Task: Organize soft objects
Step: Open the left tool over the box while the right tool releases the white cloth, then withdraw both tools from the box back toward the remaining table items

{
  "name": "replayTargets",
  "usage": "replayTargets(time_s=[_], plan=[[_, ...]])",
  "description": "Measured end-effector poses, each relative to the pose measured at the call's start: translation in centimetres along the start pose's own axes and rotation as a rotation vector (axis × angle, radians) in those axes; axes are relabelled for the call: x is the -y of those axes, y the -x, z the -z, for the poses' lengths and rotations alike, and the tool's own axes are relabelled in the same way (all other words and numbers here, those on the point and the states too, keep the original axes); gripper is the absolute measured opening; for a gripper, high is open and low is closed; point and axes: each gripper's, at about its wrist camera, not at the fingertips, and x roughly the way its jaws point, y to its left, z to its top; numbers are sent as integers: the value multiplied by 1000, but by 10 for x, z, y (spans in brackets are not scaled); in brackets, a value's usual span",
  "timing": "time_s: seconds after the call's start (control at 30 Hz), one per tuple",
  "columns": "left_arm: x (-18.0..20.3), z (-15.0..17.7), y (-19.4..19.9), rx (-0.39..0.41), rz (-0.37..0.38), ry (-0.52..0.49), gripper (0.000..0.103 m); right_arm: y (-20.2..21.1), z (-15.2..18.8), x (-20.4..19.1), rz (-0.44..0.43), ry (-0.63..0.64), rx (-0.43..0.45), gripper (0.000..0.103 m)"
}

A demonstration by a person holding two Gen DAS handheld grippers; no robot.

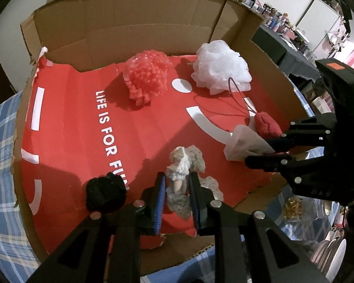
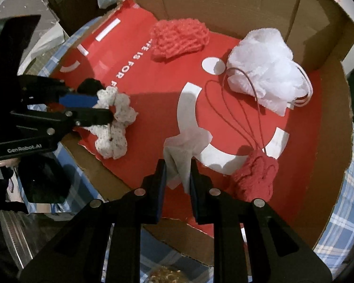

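Crocheted grey-white yarn piece (image 1: 185, 165) is being pinched by the left tongs (image 1: 177, 195) at the box's near edge, while the right tongs (image 2: 177, 179) are nipping a thin white tissue (image 2: 184, 146); tugging could tear it, or snag the red pouch's cords (image 2: 236, 108).

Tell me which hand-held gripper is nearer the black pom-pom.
Left. The left hand-held gripper sits just beside the black pom-pom; the right hand-held gripper is farther off across the red sheet.

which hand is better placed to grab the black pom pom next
Left. The black pom pom lies right beside the left tongs, while the right tongs are across the red sheet. But the left is shut on the grey crochet piece, so it must release that first.
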Motion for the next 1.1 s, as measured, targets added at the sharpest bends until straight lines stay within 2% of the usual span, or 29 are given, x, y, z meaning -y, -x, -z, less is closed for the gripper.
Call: replayTargets(time_s=[0.07,0.3,0.37,0.4,0.43,0.57,0.63,0.77,1.0,1.1], plan=[[0,0,0,-3,-3,-4,21,-3,-1,0,7,4,-20,18],[0,-2,-2,-6,-29,1,44,-4,-4,1,29,28,-37,21],[-2,-2,-1,-4,-31,7,46,-4,-4,0,45,37,-38,32],[-2,-2,-1,-3,-31,10,46,-4,-4,0,50,45,-39,58],[-3,-2,1,-1,-28,13,46,-4,-4,-1,53,50,-38,79],[-1,-1,7,12,-23,9,48,2,-6,-7,76,75,8,79],[1,0,12,28,-18,6,60,7,-6,-7,91,69,25,79],[9,5,31,84,-15,2,68,23,-4,-7,117,60,56,79],[30,30,90,255,-48,-19,88,73,17,-16,164,16,184,79],[40,45,118,337,-61,-14,94,104,31,-27,190,-4,261,84]])
